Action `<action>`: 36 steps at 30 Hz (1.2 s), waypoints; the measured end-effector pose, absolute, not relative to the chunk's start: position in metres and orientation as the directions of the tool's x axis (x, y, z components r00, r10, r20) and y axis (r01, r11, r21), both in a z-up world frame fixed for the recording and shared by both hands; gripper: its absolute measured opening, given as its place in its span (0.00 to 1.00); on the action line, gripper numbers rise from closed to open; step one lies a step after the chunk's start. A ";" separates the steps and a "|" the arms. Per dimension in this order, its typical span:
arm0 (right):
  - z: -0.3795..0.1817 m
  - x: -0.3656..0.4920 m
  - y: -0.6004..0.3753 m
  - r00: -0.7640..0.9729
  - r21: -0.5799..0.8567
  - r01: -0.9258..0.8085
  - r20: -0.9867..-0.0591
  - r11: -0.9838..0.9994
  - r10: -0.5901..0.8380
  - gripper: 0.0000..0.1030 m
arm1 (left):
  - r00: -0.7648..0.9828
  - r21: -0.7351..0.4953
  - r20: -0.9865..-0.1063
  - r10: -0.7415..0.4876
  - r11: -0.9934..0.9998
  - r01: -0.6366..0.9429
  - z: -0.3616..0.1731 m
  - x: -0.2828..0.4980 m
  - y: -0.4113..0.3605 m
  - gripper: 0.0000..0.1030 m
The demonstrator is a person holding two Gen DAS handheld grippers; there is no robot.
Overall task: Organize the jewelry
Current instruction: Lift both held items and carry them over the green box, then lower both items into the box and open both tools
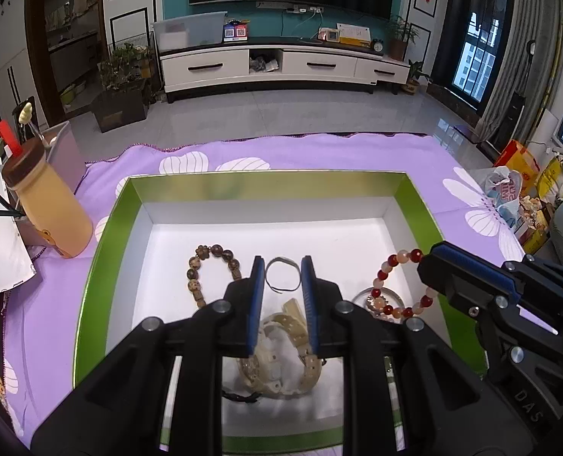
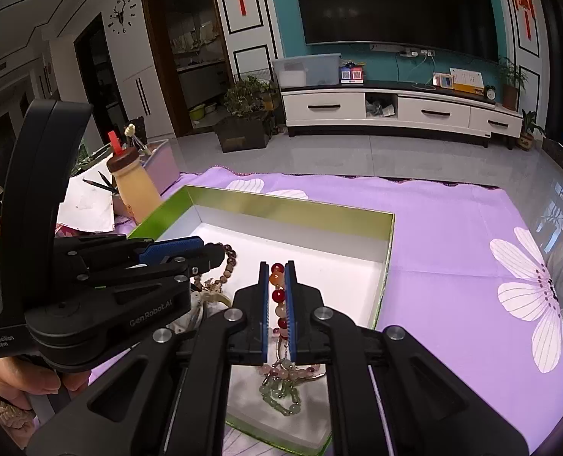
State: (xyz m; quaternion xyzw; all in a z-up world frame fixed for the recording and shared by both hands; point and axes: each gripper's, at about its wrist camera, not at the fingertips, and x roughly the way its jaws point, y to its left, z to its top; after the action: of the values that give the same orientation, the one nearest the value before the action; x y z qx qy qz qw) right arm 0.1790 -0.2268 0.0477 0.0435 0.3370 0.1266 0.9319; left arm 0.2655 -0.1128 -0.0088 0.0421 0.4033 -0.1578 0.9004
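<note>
A green-rimmed box [image 1: 270, 180] [image 2: 293, 205] with a white floor lies on the purple cloth. My left gripper [image 1: 282, 277] [image 2: 213, 250] hovers over its middle, nearly closed. A thin grey ring [image 1: 281, 262] spans the gap and touches both pads. Under it lie a cream bracelet [image 1: 285, 326] and a brown bead bracelet [image 1: 213, 266]. My right gripper [image 2: 277, 288] [image 1: 427, 262] is shut on a red and pale bead bracelet [image 2: 277, 296] [image 1: 380, 277], which hangs as a loop over the box's right side. Green beads [image 2: 281, 391] and a silver bangle [image 1: 391, 294] lie beneath.
A yellow bottle [image 1: 53, 209] with a brown cap stands left of the box, beside papers and pencils [image 1: 0, 209]. Plastic bags [image 1: 509, 190] sit off the cloth's right edge. A person's hand [image 2: 15, 380] holds the left gripper's handle.
</note>
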 end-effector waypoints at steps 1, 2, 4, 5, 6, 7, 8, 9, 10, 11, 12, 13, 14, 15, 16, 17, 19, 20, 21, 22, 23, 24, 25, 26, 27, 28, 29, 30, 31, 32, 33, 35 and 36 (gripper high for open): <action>0.047 0.180 -0.227 0.740 0.167 -0.205 -0.619 0.964 0.265 0.07 | 0.622 -0.050 -0.742 -0.248 0.947 0.318 -0.011 0.267 -0.114 0.19; 0.046 0.180 -0.228 0.739 0.168 -0.205 -0.619 0.964 0.265 0.07 | 0.621 -0.048 -0.744 -0.246 0.947 0.317 -0.012 0.268 -0.114 0.19; 0.045 0.182 -0.229 0.738 0.168 -0.204 -0.621 0.964 0.264 0.07 | 0.618 -0.046 -0.748 -0.242 0.948 0.316 -0.015 0.270 -0.115 0.19; 0.044 0.182 -0.229 0.737 0.167 -0.204 -0.622 0.965 0.264 0.07 | 0.617 -0.045 -0.749 -0.241 0.948 0.316 -0.016 0.270 -0.115 0.19; 0.043 0.183 -0.229 0.736 0.167 -0.204 -0.623 0.965 0.264 0.07 | 0.616 -0.043 -0.751 -0.239 0.948 0.315 -0.017 0.271 -0.115 0.19; 0.043 0.183 -0.228 0.736 0.166 -0.205 -0.624 0.965 0.263 0.07 | 0.615 -0.042 -0.752 -0.238 0.948 0.315 -0.018 0.272 -0.116 0.19; 0.042 0.183 -0.228 0.735 0.166 -0.204 -0.625 0.965 0.263 0.07 | 0.614 -0.041 -0.753 -0.236 0.948 0.315 -0.018 0.273 -0.115 0.19; 0.042 0.183 -0.228 0.734 0.166 -0.204 -0.626 0.965 0.263 0.07 | 0.613 -0.040 -0.754 -0.235 0.949 0.314 -0.019 0.273 -0.116 0.19; 0.041 0.184 -0.228 0.733 0.165 -0.204 -0.628 0.965 0.262 0.07 | 0.612 -0.039 -0.756 -0.234 0.949 0.314 -0.020 0.274 -0.116 0.19; 0.041 0.184 -0.228 0.732 0.164 -0.204 -0.629 0.965 0.261 0.07 | 0.612 -0.038 -0.756 -0.232 0.949 0.313 -0.020 0.274 -0.116 0.19; 0.040 0.184 -0.227 0.731 0.164 -0.204 -0.630 0.965 0.261 0.07 | 0.610 -0.038 -0.757 -0.232 0.949 0.313 -0.021 0.276 -0.116 0.19; 0.040 0.186 -0.227 0.730 0.164 -0.203 -0.632 0.965 0.261 0.07 | 0.609 -0.037 -0.759 -0.231 0.949 0.313 -0.022 0.277 -0.116 0.19; 0.039 0.186 -0.227 0.729 0.164 -0.202 -0.633 0.965 0.260 0.07 | 0.609 -0.036 -0.760 -0.229 0.949 0.313 -0.022 0.277 -0.116 0.19; 0.039 0.187 -0.227 0.728 0.165 -0.202 -0.635 0.965 0.261 0.07 | 0.608 -0.036 -0.761 -0.228 0.950 0.311 -0.023 0.278 -0.116 0.19; 0.038 0.188 -0.227 0.726 0.166 -0.202 -0.636 0.965 0.261 0.07 | 0.606 -0.036 -0.762 -0.226 0.950 0.310 -0.024 0.279 -0.116 0.19; 0.037 0.188 -0.227 0.725 0.166 -0.202 -0.637 0.965 0.261 0.07 | 0.605 -0.036 -0.764 -0.225 0.951 0.308 -0.025 0.279 -0.116 0.19; 0.036 0.188 -0.227 0.722 0.166 -0.202 -0.641 0.965 0.261 0.07 | 0.603 -0.034 -0.766 -0.222 0.951 0.308 -0.027 0.280 -0.117 0.19; 0.035 0.189 -0.227 0.720 0.167 -0.201 -0.643 0.965 0.261 0.07 | 0.602 -0.032 -0.767 -0.221 0.951 0.307 -0.028 0.280 -0.117 0.19; 0.034 0.190 -0.226 0.719 0.167 -0.201 -0.644 0.965 0.261 0.07 | 0.601 -0.032 -0.769 -0.220 0.951 0.306 -0.029 0.281 -0.117 0.19; 0.033 0.190 -0.227 0.718 0.168 -0.201 -0.645 0.965 0.262 0.07 | 0.600 -0.032 -0.770 -0.218 0.952 0.305 -0.030 0.282 -0.117 0.19; 0.033 0.191 -0.227 0.716 0.169 -0.201 -0.647 0.965 0.262 0.07 | 0.599 -0.032 -0.771 -0.217 0.952 0.305 -0.031 0.282 -0.118 0.19; 0.032 0.191 -0.227 0.716 0.168 -0.200 -0.648 0.965 0.261 0.07 | 0.598 -0.031 -0.771 -0.217 0.952 0.304 -0.031 0.282 -0.118 0.19; 0.031 0.192 -0.227 0.715 0.168 -0.200 -0.649 0.965 0.262 0.07 | 0.598 -0.030 -0.772 -0.215 0.952 0.304 -0.032 0.282 -0.118 0.19; 0.031 0.192 -0.228 0.714 0.169 -0.200 -0.650 0.965 0.262 0.07 | 0.598 -0.030 -0.773 -0.214 0.953 0.303 -0.032 0.283 -0.118 0.19; 0.030 0.192 -0.227 0.713 0.169 -0.199 -0.651 0.965 0.261 0.07 | 0.596 -0.031 -0.773 -0.215 0.952 0.303 -0.033 0.283 -0.119 0.19; 0.029 0.192 -0.227 0.712 0.168 -0.199 -0.652 0.965 0.260 0.07 | 0.595 -0.031 -0.775 -0.215 0.952 0.304 -0.033 0.283 -0.119 0.19; 0.029 0.193 -0.227 0.711 0.169 -0.198 -0.653 0.966 0.260 0.07 | 0.595 -0.030 -0.775 -0.213 0.953 0.303 -0.034 0.284 -0.120 0.19; 0.028 0.193 -0.227 0.710 0.170 -0.197 -0.654 0.966 0.260 0.07 | 0.594 -0.030 -0.776 -0.213 0.953 0.302 -0.034 0.284 -0.120 0.19; 0.028 0.193 -0.227 0.709 0.171 -0.196 -0.655 0.966 0.260 0.07 | 0.592 -0.030 -0.777 -0.211 0.953 0.301 -0.035 0.285 -0.120 0.19; 0.027 0.193 -0.228 0.708 0.172 -0.196 -0.656 0.965 0.260 0.07 | 0.593 -0.029 -0.778 -0.210 0.954 0.300 -0.035 0.285 -0.120 0.19; 0.026 0.195 -0.227 0.707 0.172 -0.196 -0.657 0.965 0.261 0.07 | 0.592 -0.028 -0.778 -0.209 0.954 0.299 -0.036 0.285 -0.120 0.19; 0.025 0.195 -0.227 0.706 0.172 -0.196 -0.658 0.965 0.260 0.07 | 0.590 -0.027 -0.781 -0.207 0.954 0.299 -0.037 0.286 -0.120 0.19; 0.024 0.195 -0.227 0.706 0.172 -0.196 -0.659 0.965 0.261 0.07 | 0.590 -0.025 -0.781 -0.206 0.954 0.299 -0.037 0.286 -0.120 0.19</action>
State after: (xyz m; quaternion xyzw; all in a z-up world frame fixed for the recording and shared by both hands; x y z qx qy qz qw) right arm 0.1954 -0.2268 0.0238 0.0445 0.3632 0.1239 0.9224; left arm 0.2856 -0.1199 -0.0374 0.0546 0.4302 -0.1419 0.8898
